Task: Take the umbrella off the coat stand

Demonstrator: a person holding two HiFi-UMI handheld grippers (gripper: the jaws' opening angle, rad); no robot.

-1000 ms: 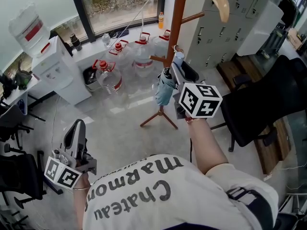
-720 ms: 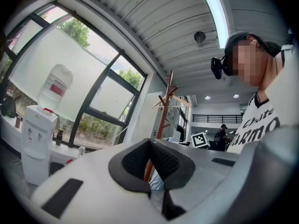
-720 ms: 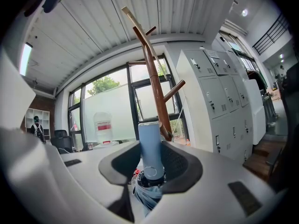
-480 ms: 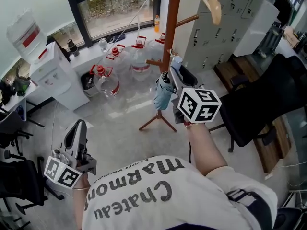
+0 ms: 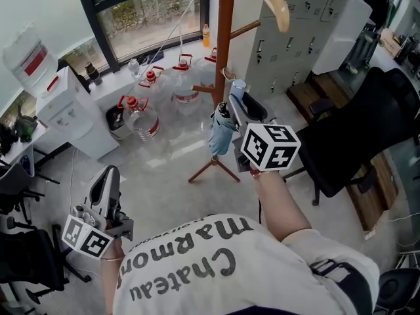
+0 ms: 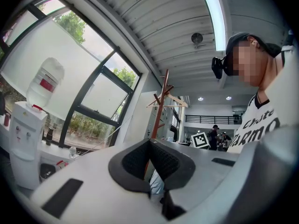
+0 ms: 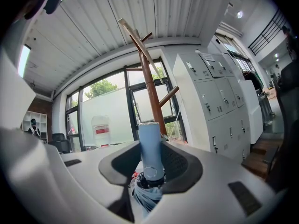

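- Your right gripper (image 5: 239,101) is clamped on the handle of the umbrella (image 5: 221,127): the grasp looks done.
- The umbrella hangs against the coat stand (image 5: 225,31) at a lower peg, not yet lifted off.
- Your left gripper (image 5: 108,172) hangs low, jaws together, empty.

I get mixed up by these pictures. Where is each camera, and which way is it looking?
Head view: on the person's head, looking down at stand and umbrella; shows shirt, left gripper, right gripper.
Left gripper view: on the left gripper, looking past its shut jaws at window and stand; shows shirt.
Right gripper view: on the right gripper, looking at the umbrella between its jaws; no body.
Shared: all show stand and umbrella.
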